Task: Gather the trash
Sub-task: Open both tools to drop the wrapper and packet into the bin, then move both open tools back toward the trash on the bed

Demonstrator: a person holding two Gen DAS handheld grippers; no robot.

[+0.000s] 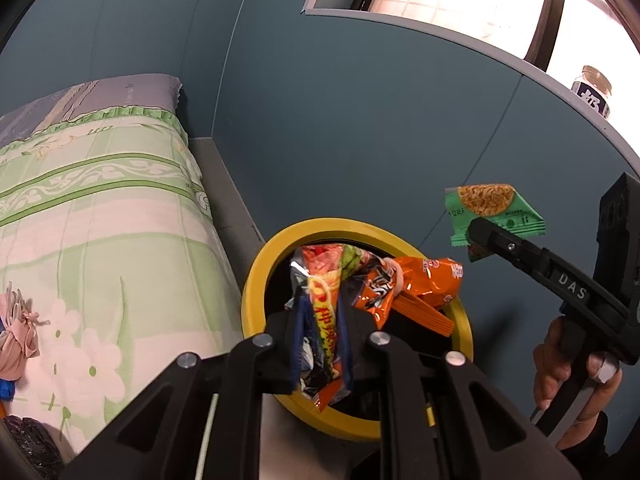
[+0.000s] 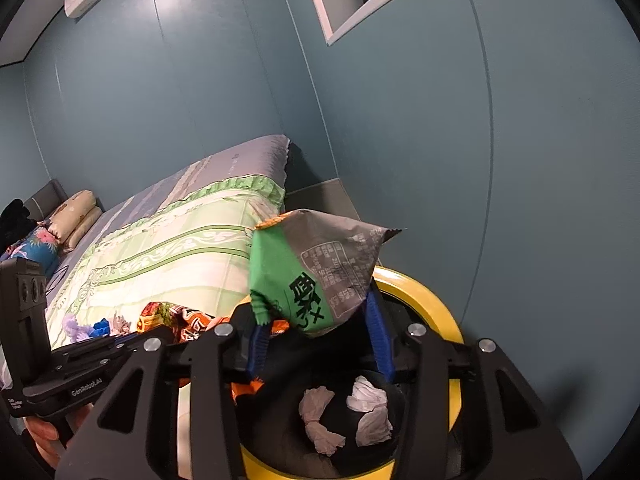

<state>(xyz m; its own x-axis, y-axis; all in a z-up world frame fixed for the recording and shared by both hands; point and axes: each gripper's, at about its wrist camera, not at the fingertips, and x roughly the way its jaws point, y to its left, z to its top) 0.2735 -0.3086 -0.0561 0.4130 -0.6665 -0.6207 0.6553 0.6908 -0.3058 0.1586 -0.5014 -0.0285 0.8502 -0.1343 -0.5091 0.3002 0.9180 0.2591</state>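
Blue-grey wall panels fill the background, with a bed (image 2: 160,240) under a green flowered cover running along my left and a yellow-rimmed bin (image 1: 256,280) standing on the floor by its near corner. My left gripper (image 1: 320,340) is closed on a bundle of snack wrappers (image 1: 324,320), red, orange and blue, held right over the mouth of the bin. My right gripper (image 2: 316,344) pinches a green and grey noodle packet (image 2: 312,276) by its lower edge, above the far rim of the bin (image 2: 424,296), where crumpled tissues (image 2: 344,412) already lie on the black liner. I judge the main risk to be a miss: the packet is light and stiff and sits close to the rim, so letting go too early could send it sliding down the outside toward the wall. The orange wrapper (image 1: 424,284) flares over the bin's right edge and could spill out when I release. Both grippers crowd one opening, so they may knock each other. Small cloth bits (image 2: 100,326) lie on the bed's near edge, and a bottle (image 1: 594,92) stands on the window ledge.
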